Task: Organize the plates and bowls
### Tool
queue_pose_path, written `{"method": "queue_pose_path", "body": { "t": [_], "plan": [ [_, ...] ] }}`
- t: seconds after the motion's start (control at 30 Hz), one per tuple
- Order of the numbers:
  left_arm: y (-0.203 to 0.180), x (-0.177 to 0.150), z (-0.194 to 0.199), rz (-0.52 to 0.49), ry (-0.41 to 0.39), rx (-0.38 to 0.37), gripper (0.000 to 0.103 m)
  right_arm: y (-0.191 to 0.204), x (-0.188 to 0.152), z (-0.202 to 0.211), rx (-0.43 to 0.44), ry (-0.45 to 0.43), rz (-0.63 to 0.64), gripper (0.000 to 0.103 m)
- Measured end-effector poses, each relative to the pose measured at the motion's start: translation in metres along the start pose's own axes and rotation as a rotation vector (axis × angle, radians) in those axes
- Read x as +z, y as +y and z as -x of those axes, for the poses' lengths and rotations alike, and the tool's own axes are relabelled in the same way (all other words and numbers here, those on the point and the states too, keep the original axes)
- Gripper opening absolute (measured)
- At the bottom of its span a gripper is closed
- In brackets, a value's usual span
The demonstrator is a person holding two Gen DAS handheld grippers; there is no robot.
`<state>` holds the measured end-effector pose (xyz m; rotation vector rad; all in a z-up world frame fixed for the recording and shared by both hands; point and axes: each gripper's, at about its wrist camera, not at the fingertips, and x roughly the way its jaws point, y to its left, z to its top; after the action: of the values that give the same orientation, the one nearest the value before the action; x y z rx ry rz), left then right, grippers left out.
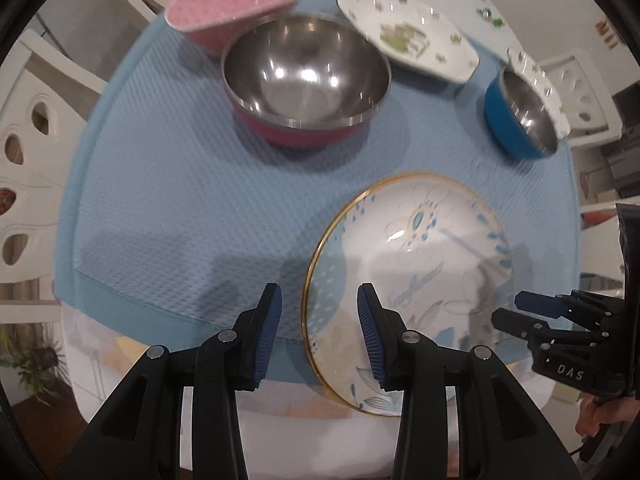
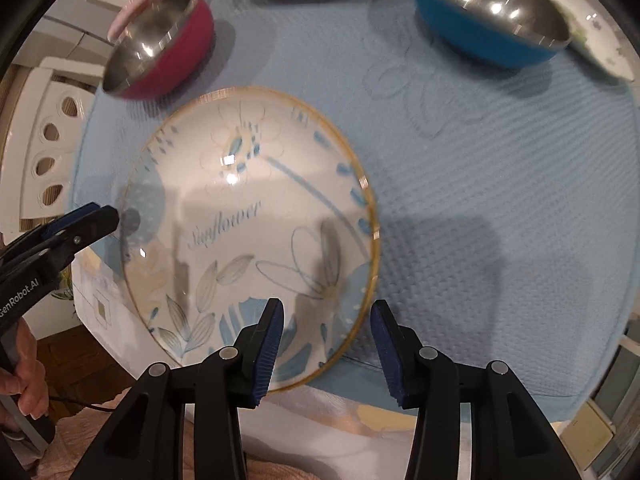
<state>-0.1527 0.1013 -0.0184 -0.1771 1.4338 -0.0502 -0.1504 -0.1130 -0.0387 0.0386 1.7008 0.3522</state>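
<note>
A round gold-rimmed flower plate (image 1: 416,264) (image 2: 248,216) lies on the blue mat (image 1: 180,200) (image 2: 480,200) at its near edge. My left gripper (image 1: 319,316) is open and empty, above the plate's left rim. My right gripper (image 2: 327,332) is open and empty over the plate's near right rim; it also shows in the left wrist view (image 1: 508,312). A pink steel bowl (image 1: 306,80) (image 2: 160,48), a blue steel bowl (image 1: 520,116) (image 2: 492,16), a pink plate (image 1: 236,4) and a white square plate (image 1: 408,32) stand farther back.
White chairs (image 1: 32,128) (image 2: 48,136) stand left of the table. Another white patterned plate (image 1: 540,88) (image 2: 592,36) lies behind the blue bowl. The mat's near edge (image 2: 440,384) overhangs the tablecloth.
</note>
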Motion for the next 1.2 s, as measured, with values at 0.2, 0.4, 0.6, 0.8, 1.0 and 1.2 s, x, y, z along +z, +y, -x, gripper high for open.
{"method": "queue_pose_path", "body": {
  "t": [0.2, 0.4, 0.6, 0.8, 1.0, 1.2],
  "plan": [
    [0.004, 0.030, 0.037, 0.025, -0.037, -0.015, 0.037, -0.011, 0.018, 0.063, -0.018, -0.120, 0.042, 0.045],
    [-0.009, 0.072, 0.075, -0.002, -0.132, -0.017, 0.040, -0.024, 0.047, 0.133, -0.022, -0.256, 0.094, 0.045],
    [-0.032, 0.130, 0.104, -0.029, -0.237, -0.025, 0.041, -0.020, 0.088, 0.178, 0.021, -0.350, 0.151, 0.046],
    [-0.049, 0.188, 0.103, -0.019, -0.312, -0.005, 0.054, -0.020, 0.145, 0.219, 0.113, -0.473, 0.142, 0.056],
    [-0.051, 0.228, 0.026, 0.076, -0.128, -0.016, 0.066, -0.043, 0.221, 0.196, 0.147, -0.463, 0.068, 0.075],
    [-0.050, 0.241, -0.046, 0.152, 0.020, -0.048, 0.066, -0.062, 0.281, 0.127, 0.147, -0.324, 0.027, 0.075]
  ]
}}
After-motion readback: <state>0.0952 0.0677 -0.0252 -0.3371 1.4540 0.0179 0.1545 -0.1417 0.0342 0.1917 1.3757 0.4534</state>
